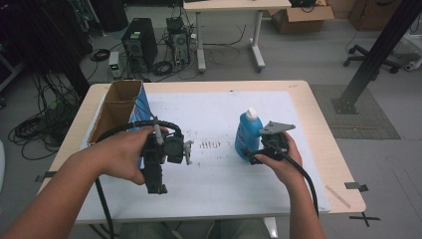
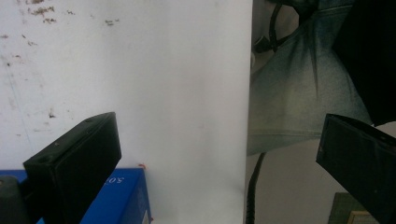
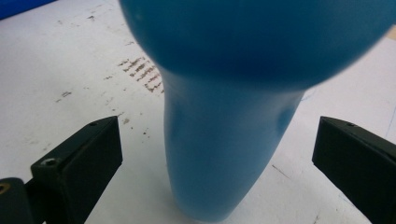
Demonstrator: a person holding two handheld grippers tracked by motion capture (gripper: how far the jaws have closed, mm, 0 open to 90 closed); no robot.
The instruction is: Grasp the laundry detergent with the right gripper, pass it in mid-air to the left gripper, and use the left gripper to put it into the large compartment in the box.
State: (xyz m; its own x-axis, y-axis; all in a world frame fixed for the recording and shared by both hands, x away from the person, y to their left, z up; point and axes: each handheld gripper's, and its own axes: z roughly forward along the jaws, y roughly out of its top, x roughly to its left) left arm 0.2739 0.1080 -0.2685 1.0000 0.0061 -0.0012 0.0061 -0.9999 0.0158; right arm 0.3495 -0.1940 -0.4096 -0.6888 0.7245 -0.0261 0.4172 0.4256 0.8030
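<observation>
A blue bottle (image 1: 247, 133) with a white cap stands upright on the white sheet (image 1: 214, 189), right of centre. My right gripper (image 1: 252, 155) is at its lower part. In the right gripper view the bottle (image 3: 219, 154) stands between the two black jaws, which are spread wide with a gap on each side, so my right gripper (image 3: 217, 140) is open. My left gripper (image 1: 155, 181) is held above the sheet at the left. In its own view my left gripper (image 2: 219, 135) is open, with nothing between the jaws and the sheet's near edge below.
An open cardboard box (image 1: 117, 107) with a blue side stands at the table's left, and its blue face (image 2: 116, 196) lies just under the left gripper. Brown smudges (image 1: 209, 144) mark the sheet between the hands. Desks, a computer tower and cables stand on the floor beyond.
</observation>
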